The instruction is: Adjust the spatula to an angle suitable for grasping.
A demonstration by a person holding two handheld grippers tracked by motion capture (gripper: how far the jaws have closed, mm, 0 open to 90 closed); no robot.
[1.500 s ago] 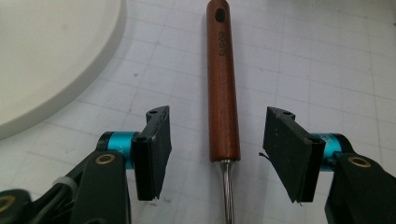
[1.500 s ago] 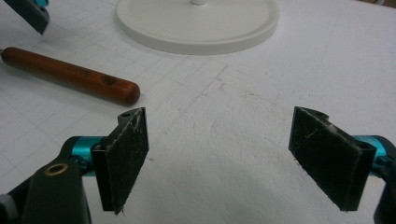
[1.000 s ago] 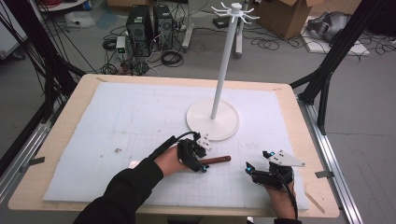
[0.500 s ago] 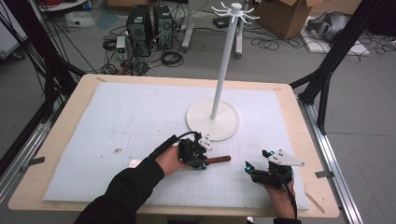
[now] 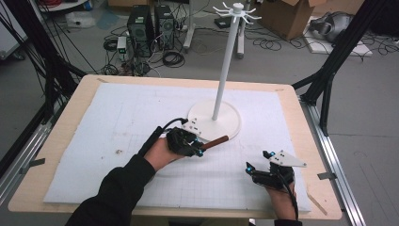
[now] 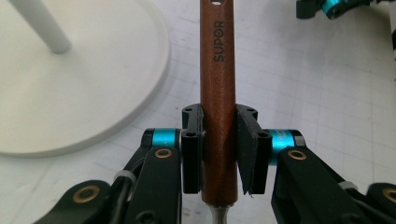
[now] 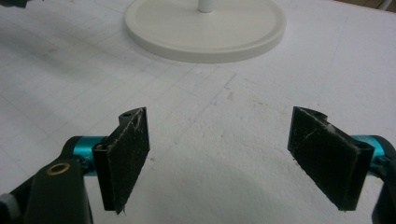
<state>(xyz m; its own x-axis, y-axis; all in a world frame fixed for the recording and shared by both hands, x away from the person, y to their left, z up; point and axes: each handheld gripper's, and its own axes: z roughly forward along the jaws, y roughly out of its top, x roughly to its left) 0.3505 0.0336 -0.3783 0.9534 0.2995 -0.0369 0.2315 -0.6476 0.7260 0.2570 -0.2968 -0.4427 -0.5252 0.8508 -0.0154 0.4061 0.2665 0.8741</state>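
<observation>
A brown wooden handle [image 6: 218,84] marked SUPOR, with a hole near its far end and a metal shaft at its near end, is clamped between the jaws of my left gripper [image 6: 219,154]. In the high view that handle [image 5: 215,141] sticks out to the right from the left gripper [image 5: 197,149], just in front of the white stand's round base [image 5: 230,123]. My right gripper [image 5: 251,168] rests low near the table's front right, jaws wide apart, nothing between its pads [image 7: 127,151].
The white stand has a tall pole [image 5: 226,66] topped by hooks [image 5: 236,10]. A white gridded mat [image 5: 94,127] covers the wooden table [image 5: 61,136]. The stand's base [image 7: 205,28] lies ahead of the right gripper.
The left gripper has shifted slightly right and forward with the handle, which now tilts up off the mat. The right gripper has stayed put.
</observation>
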